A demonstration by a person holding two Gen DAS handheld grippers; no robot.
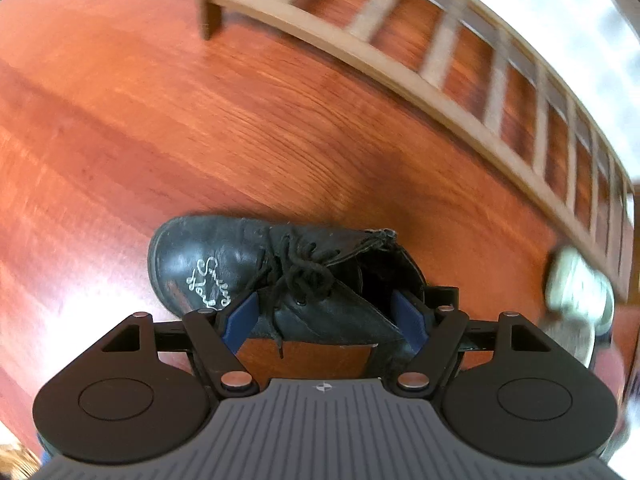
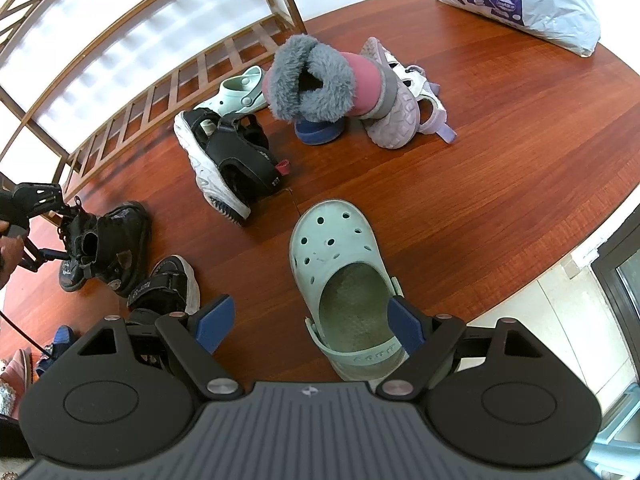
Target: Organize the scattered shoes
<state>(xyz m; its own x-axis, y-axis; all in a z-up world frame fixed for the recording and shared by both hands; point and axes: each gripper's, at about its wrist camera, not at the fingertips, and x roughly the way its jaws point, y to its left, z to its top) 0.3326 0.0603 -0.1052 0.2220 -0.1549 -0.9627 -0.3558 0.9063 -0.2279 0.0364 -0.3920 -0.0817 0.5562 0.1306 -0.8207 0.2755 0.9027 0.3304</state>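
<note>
Scuffed black leather lace-up boot [image 1: 280, 280]: held across its ankle by the left gripper [image 1: 328, 316], toe leftward, slatted wooden shoe rack [image 1: 460, 60] far-right; right gripper [image 2: 308, 320] fingers wide around the mint foam clog [image 2: 344, 276].

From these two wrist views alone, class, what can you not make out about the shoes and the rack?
- Shoe rack: blurred in the left wrist view, and cut off by the frame in both.
- Pale shoe at the left view's right edge: smeared by blur, type unclear.
- Blue shoe: mostly hidden under the fur-lined boot in the right view.
- Black boot: its sole faces away from the left view.
</note>
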